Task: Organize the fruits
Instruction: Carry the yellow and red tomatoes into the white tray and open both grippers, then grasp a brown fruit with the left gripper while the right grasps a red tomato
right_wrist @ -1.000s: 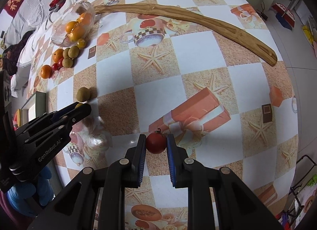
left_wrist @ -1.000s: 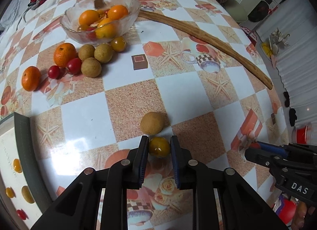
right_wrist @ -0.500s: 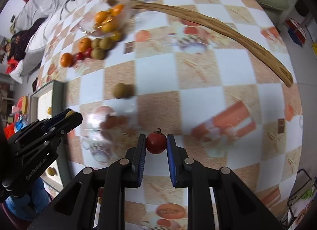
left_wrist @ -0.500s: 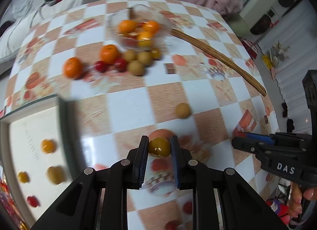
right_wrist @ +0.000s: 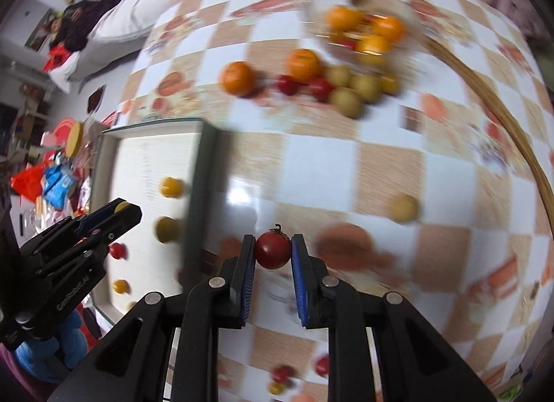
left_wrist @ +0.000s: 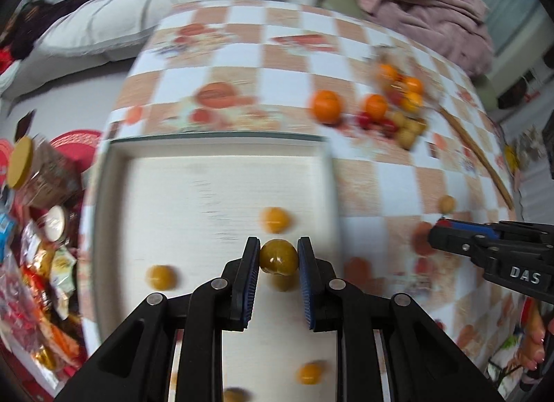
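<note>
My left gripper (left_wrist: 278, 254) is shut on a yellow cherry tomato (left_wrist: 278, 258) and holds it above the white tray (left_wrist: 207, 194), which has several small yellow fruits in it. My right gripper (right_wrist: 273, 251) is shut on a red cherry tomato (right_wrist: 273, 250) above the checked table, just right of the tray's dark rim (right_wrist: 199, 194). A glass bowl of oranges (right_wrist: 363, 31) stands at the far side, with loose oranges, red tomatoes and brown longans (right_wrist: 346, 102) beside it. One longan (right_wrist: 403, 208) lies alone.
A long curved wooden stick (right_wrist: 512, 124) lies along the table's right side. Snack packets and a jar (left_wrist: 34, 173) crowd the left of the tray. A sofa with clothes is beyond the table. Both views are motion-blurred.
Both grippers have swung left with their tomatoes still held. The left one is now over the tray; the right one is now beside the tray's edge.
</note>
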`<state>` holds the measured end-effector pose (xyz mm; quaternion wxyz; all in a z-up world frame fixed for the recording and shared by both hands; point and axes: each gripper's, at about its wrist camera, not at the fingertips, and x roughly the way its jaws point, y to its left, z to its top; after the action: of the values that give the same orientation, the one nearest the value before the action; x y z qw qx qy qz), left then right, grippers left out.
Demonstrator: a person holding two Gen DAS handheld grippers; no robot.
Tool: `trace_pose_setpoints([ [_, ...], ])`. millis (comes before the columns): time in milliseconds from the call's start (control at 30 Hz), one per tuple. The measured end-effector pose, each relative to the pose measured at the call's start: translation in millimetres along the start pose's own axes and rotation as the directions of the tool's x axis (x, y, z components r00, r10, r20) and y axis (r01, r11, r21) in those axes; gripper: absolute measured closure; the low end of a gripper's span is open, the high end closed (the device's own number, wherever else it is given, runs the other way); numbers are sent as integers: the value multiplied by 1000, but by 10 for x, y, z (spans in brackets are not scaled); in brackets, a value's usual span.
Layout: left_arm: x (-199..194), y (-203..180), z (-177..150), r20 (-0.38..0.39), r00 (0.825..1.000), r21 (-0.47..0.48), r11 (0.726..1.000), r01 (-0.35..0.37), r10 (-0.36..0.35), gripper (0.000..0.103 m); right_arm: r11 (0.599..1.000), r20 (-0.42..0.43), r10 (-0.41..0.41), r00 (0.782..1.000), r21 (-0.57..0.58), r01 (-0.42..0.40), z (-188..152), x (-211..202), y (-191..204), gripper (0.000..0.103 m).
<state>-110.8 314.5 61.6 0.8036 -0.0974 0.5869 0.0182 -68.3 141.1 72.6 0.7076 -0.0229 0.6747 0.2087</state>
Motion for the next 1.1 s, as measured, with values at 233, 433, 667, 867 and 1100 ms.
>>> trace_pose_setpoints([
  [233,156,510,73,-14,998,-48,997,-64,64,79,997,-20,29,999,-67,-30,267,270,576,80],
  [433,309,707,127,-38,995,-70,993,-93,90,79,992,-29,15,999,-122,-19,474,504,899,80],
  [667,422,820,121,-66,993,-71,992,-107,102,79,990,-52,-25,998,-138,18,615,766,997,80],
  [867,456,789,122,-76,988,-43,990,-137,134,79,989,-63,-44,997,-147,35,639,882,1021,79],
  [1100,373,843,116,-42,984,-62,983,-174,172,35,987,-44,-7,999,-162,-1,641,756,1084,47],
])
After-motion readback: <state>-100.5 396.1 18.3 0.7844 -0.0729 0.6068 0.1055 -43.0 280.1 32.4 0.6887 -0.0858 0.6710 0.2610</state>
